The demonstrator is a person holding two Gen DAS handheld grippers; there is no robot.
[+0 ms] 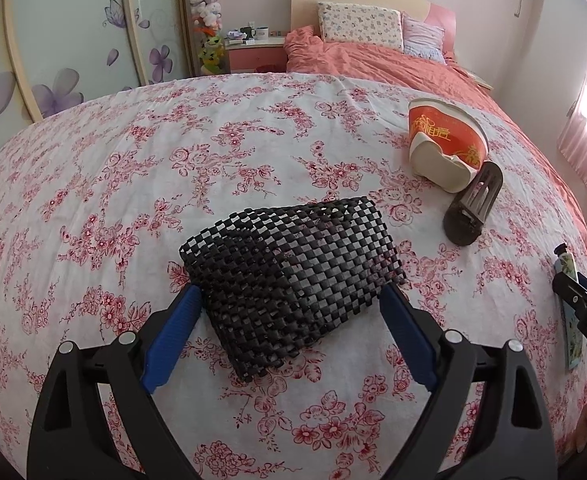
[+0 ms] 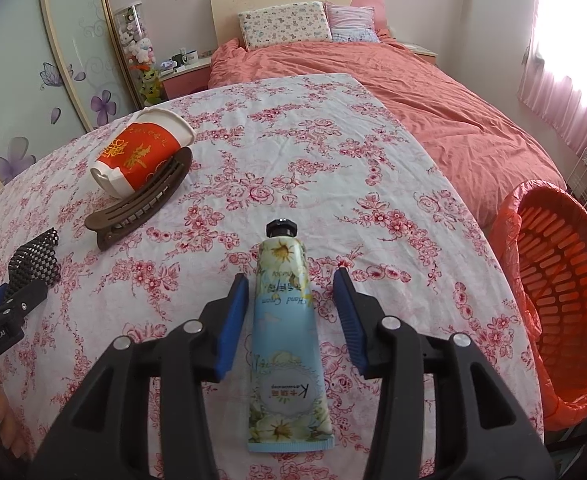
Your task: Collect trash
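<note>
A folded black mesh mat lies on the floral tablecloth between the blue fingers of my open left gripper; the fingers stand on either side of it. My open right gripper straddles a hand cream tube with a black cap, lying flat; the fingers do not press it. A crushed red and white paper cup lies on its side, also in the right wrist view. An orange-lined trash basket stands at the table's right.
A brown hair clip lies against the cup, also in the left wrist view. A bed with an orange duvet stands behind the table. A nightstand and a wardrobe are at the back left.
</note>
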